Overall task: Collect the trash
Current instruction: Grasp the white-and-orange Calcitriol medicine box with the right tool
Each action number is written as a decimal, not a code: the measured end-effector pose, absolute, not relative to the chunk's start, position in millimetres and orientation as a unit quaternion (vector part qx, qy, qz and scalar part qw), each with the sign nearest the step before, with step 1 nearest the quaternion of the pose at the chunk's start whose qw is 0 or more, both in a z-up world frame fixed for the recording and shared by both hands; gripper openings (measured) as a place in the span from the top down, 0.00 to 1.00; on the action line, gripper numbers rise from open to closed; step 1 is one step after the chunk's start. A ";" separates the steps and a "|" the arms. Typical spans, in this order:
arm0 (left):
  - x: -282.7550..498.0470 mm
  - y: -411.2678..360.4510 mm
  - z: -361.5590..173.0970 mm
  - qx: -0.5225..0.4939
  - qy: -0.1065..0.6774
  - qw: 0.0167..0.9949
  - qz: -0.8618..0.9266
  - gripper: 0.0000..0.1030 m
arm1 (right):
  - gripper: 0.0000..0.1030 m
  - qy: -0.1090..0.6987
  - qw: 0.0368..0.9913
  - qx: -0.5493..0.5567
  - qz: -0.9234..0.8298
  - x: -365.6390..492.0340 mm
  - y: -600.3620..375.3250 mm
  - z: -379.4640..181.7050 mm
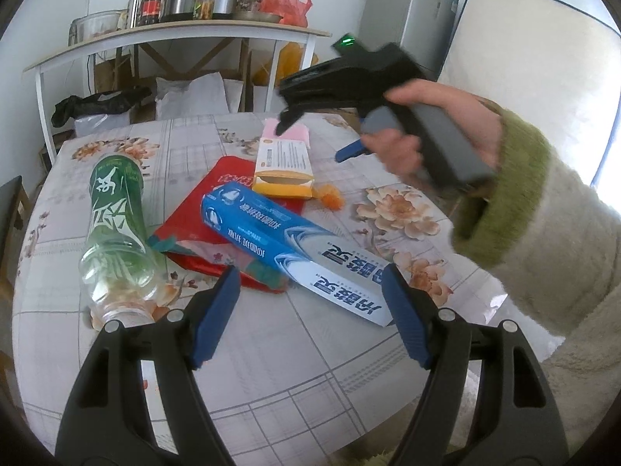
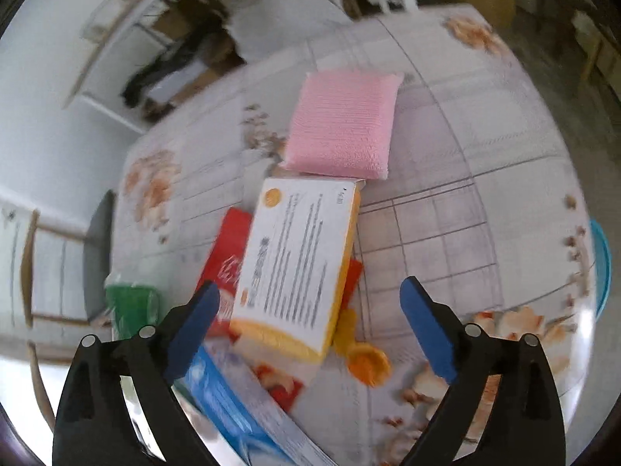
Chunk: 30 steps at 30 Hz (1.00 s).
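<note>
Trash lies on a flower-patterned table [image 1: 271,357]: a clear bottle with a green label [image 1: 116,225], a red bag [image 1: 190,225], a blue toothpaste box [image 1: 279,244], a yellow-white carton [image 1: 285,167] and orange peel [image 1: 330,196]. My left gripper [image 1: 310,275] is open just above the near end of the toothpaste box, without pressing it. My right gripper [image 2: 310,285] is open and points steeply down over the carton [image 2: 299,264], with nothing between its pads. It also shows in the left wrist view as the right gripper [image 1: 310,141], held in a hand.
A pink sponge [image 2: 341,128] lies beyond the carton. A sleeved arm [image 1: 543,240] reaches in from the right. Behind the table stand a shelf [image 1: 174,37] with jars and a pot, a grey fridge [image 1: 407,19] and a mattress [image 1: 524,62]. A blue rim [image 2: 601,268] shows past the table's right edge.
</note>
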<state>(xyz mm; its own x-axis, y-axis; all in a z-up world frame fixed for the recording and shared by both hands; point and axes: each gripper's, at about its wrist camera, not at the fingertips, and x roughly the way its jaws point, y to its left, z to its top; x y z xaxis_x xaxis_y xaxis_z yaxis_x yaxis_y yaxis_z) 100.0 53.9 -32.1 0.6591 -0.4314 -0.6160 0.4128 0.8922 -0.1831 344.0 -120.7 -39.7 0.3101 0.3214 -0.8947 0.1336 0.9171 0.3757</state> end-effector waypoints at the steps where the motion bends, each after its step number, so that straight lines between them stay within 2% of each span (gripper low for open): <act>1: 100.5 54.0 -32.6 -0.013 0.344 0.910 -0.232 0.31 | 0.11 0.589 0.782 0.195 0.049 348.6 -116.4 -44.5; 12: 101.9 56.3 -36.5 -0.015 0.351 0.907 -0.234 0.31 | 0.12 0.593 0.788 0.162 0.024 370.8 -87.2 -73.0; 14: 103.1 58.3 -37.1 -0.017 0.352 0.906 -0.233 0.31 | 0.26 0.589 0.791 0.159 0.035 370.3 -87.8 -72.5; 15: 103.2 58.7 -37.6 -0.018 0.353 0.906 -0.233 0.31 | 0.29 0.589 0.791 0.163 0.041 370.8 -90.3 -71.9; 19: 104.2 62.3 -38.3 -0.023 0.354 0.906 -0.231 0.31 | 0.30 0.581 0.790 0.182 0.068 362.4 -101.0 -64.5; 25: 104.0 62.6 -38.5 -0.026 0.356 0.904 -0.233 0.31 | 0.30 0.532 0.814 0.206 0.112 335.9 -130.0 -27.1; 30: 104.3 58.6 -39.2 -0.022 0.360 0.902 -0.238 0.31 | 0.30 0.482 0.849 0.166 0.140 299.0 -155.6 21.9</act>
